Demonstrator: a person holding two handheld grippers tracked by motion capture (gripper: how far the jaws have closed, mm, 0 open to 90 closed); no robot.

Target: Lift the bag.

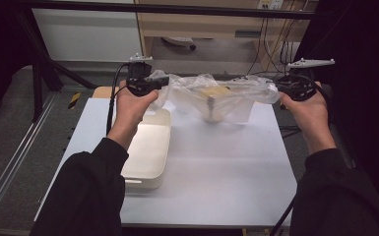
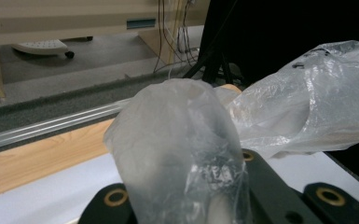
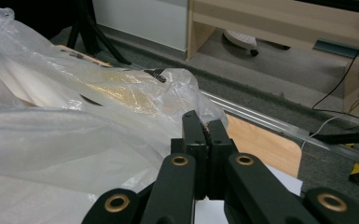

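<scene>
Between both grippers' closed jaws — plastic bag [image 1: 216, 96] stretched, ends pinched.

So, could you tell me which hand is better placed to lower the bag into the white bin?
Probably the left gripper: it pinches the clear plastic bag directly above the white bin, while the right gripper holds the far end.

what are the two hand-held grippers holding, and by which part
Both hold one clear plastic bag: the left hand-held gripper pinches its left end, the right hand-held gripper its right end, with the bag slung between them.
</scene>
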